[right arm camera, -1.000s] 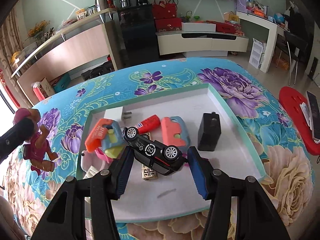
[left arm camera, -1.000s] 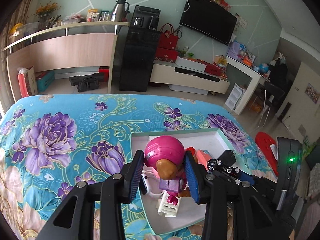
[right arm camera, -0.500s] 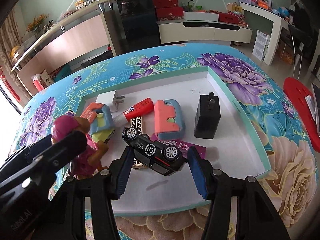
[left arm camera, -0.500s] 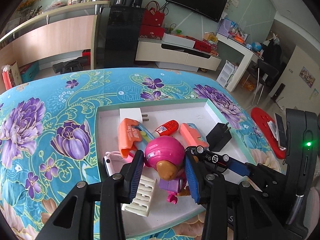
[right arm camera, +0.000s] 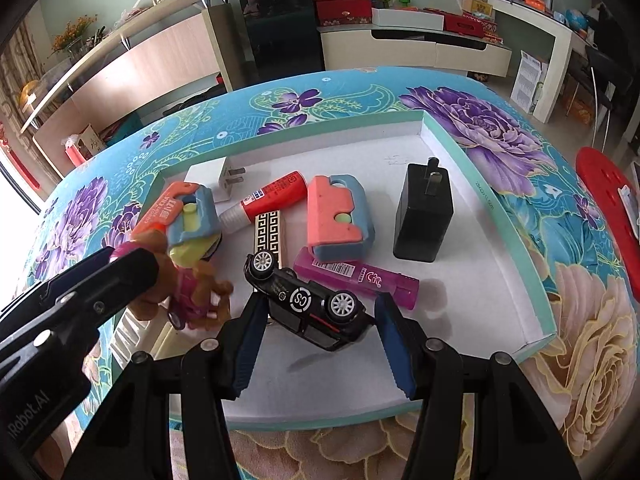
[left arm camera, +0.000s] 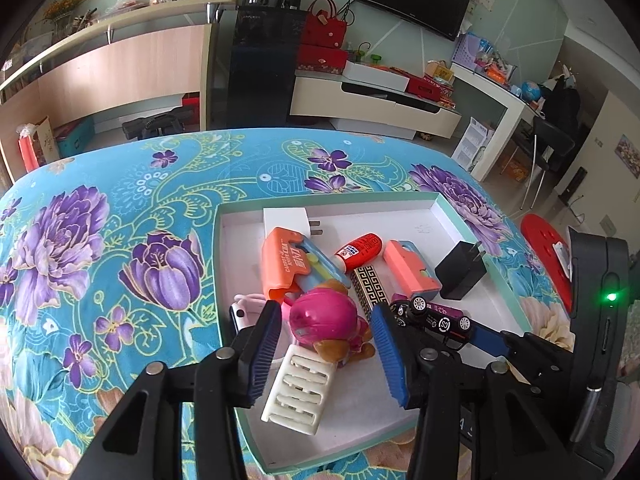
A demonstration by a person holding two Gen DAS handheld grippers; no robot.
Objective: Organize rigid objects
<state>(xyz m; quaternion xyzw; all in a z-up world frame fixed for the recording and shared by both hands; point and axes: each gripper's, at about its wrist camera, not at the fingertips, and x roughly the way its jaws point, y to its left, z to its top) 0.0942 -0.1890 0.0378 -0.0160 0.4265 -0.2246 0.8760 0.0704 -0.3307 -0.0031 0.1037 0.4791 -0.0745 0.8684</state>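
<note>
- Toy figure [left arm camera: 326,322], pink-helmeted, sits between the blue pads of the left hand-held gripper [left arm camera: 325,354]; the jaws have just been opening and now stand spread, with a gap visible on each side of the helmet. The figure appears released, leaning on the white slotted piece [left arm camera: 298,392] at the near left of the tray [left arm camera: 456,222].
- Toy car [right arm camera: 308,304], black, lies on its side between the pads of the right hand-held gripper [right arm camera: 318,344]; the pads look pinched on its two ends, and it hangs just above the tray floor, beside the purple tube [right arm camera: 360,278].
- Further out in the tray: orange-and-blue case [right arm camera: 340,216], red tube [right arm camera: 270,198], patterned bar [right arm camera: 269,234], black charger [right arm camera: 424,222], white charger [right arm camera: 216,178]. The tray rests on a floral bedspread [left arm camera: 100,220]; whether a desk or a bed is under it cannot be told.
- Risk, judged: the figure rests unevenly on the slotted piece and may topple or roll when the left pads withdraw, if a pad brushes the helmet.
- Risk, judged: the two hand-held grippers work close together; the left one's frame crowds the car's drop zone, so a collision could knock the car loose early.
- Risk, judged: the car, let go on its side, may slide against the purple tube.
</note>
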